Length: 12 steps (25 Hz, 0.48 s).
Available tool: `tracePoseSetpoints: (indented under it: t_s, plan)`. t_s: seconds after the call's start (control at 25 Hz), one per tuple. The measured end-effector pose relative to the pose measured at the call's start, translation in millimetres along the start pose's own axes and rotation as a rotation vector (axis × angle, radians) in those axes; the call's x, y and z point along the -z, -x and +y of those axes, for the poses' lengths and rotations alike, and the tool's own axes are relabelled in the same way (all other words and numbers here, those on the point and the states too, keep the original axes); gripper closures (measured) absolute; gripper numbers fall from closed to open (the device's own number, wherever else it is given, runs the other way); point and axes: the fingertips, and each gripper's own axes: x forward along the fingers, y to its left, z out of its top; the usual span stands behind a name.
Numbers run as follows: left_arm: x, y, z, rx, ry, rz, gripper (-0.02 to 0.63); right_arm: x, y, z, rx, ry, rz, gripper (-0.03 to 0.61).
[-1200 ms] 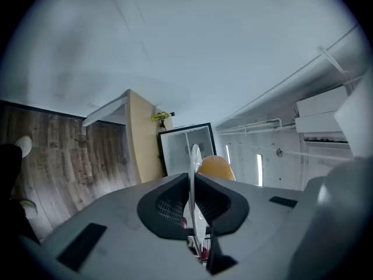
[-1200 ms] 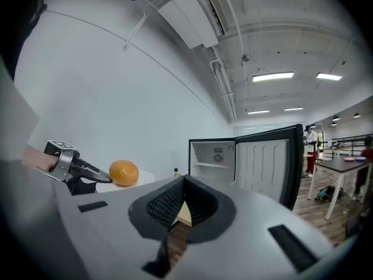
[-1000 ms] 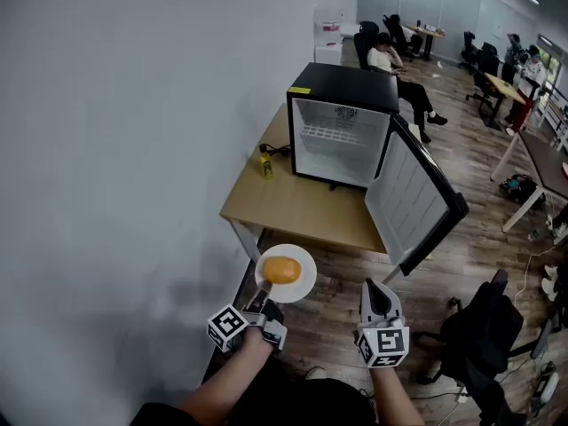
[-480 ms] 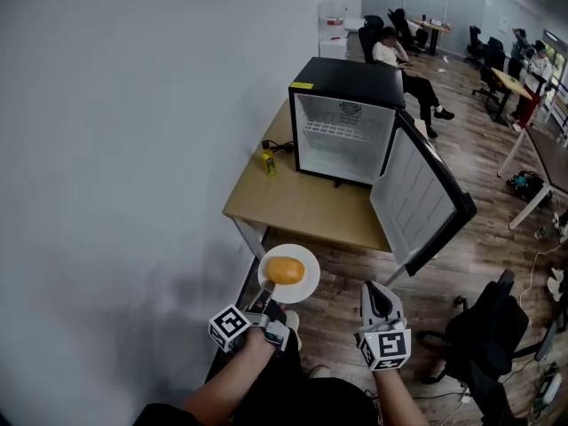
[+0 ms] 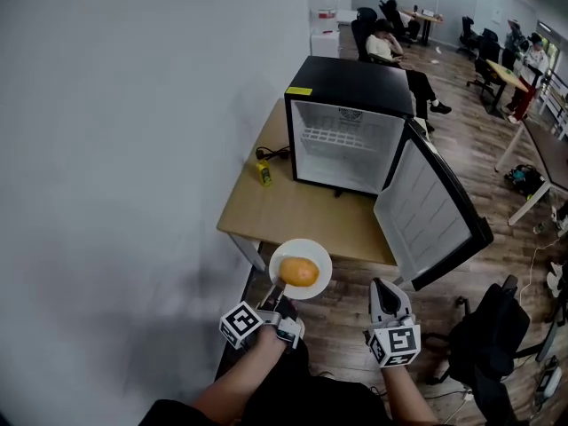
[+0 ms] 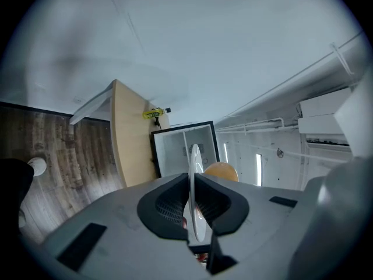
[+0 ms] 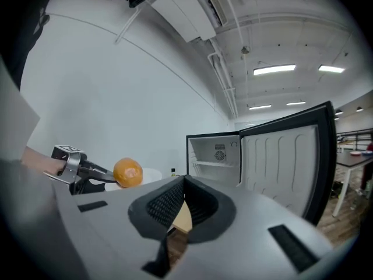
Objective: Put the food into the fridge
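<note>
An orange bun (image 5: 300, 272) lies on a white plate (image 5: 317, 259) held out just in front of the wooden table (image 5: 293, 209). My left gripper (image 5: 276, 301) is shut on the plate's near rim; in the left gripper view the plate (image 6: 194, 179) shows edge-on between the pads, the bun (image 6: 221, 171) beside it. The black mini fridge (image 5: 348, 122) stands on the table with its door (image 5: 432, 209) swung open to the right and a bare shelf inside. My right gripper (image 5: 384, 302) is shut and empty, level with the left one. The right gripper view shows the bun (image 7: 127, 172) and the open fridge (image 7: 213, 157).
A small yellow bottle (image 5: 264, 173) stands on the table left of the fridge, by the wall. A black office chair (image 5: 484, 331) sits at the right on the wooden floor. People sit at desks in the far background.
Both grippers and the plate with the bun have moved forward, closer to the table's front edge and the open fridge. Neither grip has changed.
</note>
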Motion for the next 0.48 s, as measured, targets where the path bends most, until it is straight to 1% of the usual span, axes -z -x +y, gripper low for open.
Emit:
tracePoseSetpoints:
  t_s: [0.2, 0.48]
  plan:
    - [-17, -45, -1, -0.004, -0.009, 0.052, 0.586, -8, -46, -15, 0.028, 0.018, 0.003, 0.518]
    - [-42, -106, -1, -0.018, -0.009, 0.129, 0.586, -19, -106, -26, 0.063, -0.002, 0.020, 0.518]
